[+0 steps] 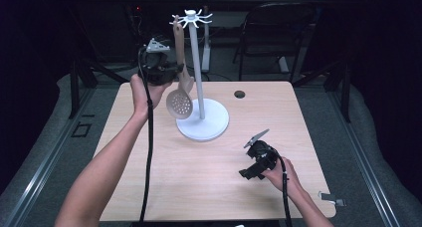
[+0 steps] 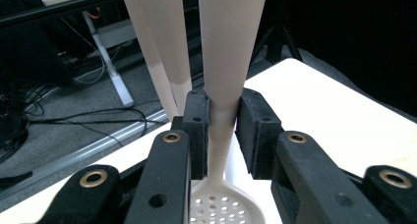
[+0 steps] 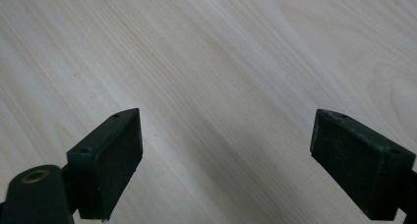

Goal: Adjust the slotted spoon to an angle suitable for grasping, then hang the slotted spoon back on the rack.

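A beige slotted spoon (image 1: 179, 95) hangs upright beside the pole of a white utensil stand (image 1: 201, 118), its handle top up by the stand's hooked crown (image 1: 191, 19). My left gripper (image 1: 175, 67) is shut on the spoon's handle (image 2: 223, 117), the perforated bowl (image 2: 223, 210) hanging below the pads. The stand's pole (image 2: 160, 47) rises just behind the handle in the left gripper view. My right gripper (image 1: 247, 173) rests low over the table near the front right, jaws wide open with only bare wood (image 3: 221, 86) between them.
The stand's round white base (image 1: 209, 130) sits mid-table. A small dark hole (image 1: 239, 94) marks the tabletop at the back right. A black chair (image 1: 278, 35) stands beyond the far edge, and cables lie on the floor. A small metal clip (image 1: 332, 198) lies off the table's right front corner.
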Available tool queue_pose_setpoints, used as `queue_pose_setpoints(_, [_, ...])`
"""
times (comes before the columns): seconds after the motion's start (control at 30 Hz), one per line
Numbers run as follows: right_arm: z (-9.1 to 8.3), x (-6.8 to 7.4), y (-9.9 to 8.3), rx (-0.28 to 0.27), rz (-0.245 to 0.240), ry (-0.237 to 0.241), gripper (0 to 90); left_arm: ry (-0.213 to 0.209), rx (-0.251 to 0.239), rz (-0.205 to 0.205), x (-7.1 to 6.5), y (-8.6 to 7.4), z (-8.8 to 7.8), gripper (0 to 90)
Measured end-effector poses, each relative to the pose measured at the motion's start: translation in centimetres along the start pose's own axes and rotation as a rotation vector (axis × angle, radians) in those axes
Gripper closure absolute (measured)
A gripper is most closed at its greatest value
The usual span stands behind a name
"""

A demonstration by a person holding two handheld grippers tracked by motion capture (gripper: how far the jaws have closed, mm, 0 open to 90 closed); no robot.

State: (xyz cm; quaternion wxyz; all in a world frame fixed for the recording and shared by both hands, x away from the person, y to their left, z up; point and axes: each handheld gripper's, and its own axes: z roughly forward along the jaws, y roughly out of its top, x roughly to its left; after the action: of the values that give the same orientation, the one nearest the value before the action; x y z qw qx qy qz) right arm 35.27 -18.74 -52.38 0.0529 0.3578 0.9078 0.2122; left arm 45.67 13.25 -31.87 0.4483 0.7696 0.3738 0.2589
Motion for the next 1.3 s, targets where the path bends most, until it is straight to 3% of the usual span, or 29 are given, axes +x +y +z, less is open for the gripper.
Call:
queue_pose_setpoints(0.5, [0.0,0.0,0.1,0.009,-0.002,0.000,12.2,0.017,0.007,0.006,0.2,0.4,0.5,75.2])
queue_pose_setpoints(0.63, [0.2,0.0,0.0,-0.016,0.019,0.006,12.2,0.019,0.007,0.006,0.2,0.5,0.7,75.2])
queue_pose_setpoints(0.73, [0.0,-0.1,0.1,0.011,-0.008,-0.008,12.2,0.015,0.012,0.007,0.2,0.5,0.8,75.2])
queue_pose_setpoints(1.0, [0.2,0.1,0.0,-0.006,0.006,0.009,12.2,0.022,0.016,0.005,0.2,0.6,1.0,75.2])
queue_pose_setpoints(1.13, [-0.1,0.0,0.0,0.014,-0.007,-0.010,12.2,0.023,0.023,0.004,0.3,0.7,1.3,75.2])
queue_pose_setpoints(1.3, [0.2,0.1,0.3,0.007,-0.012,0.000,12.2,0.029,0.028,-0.005,0.3,0.9,1.9,75.1])
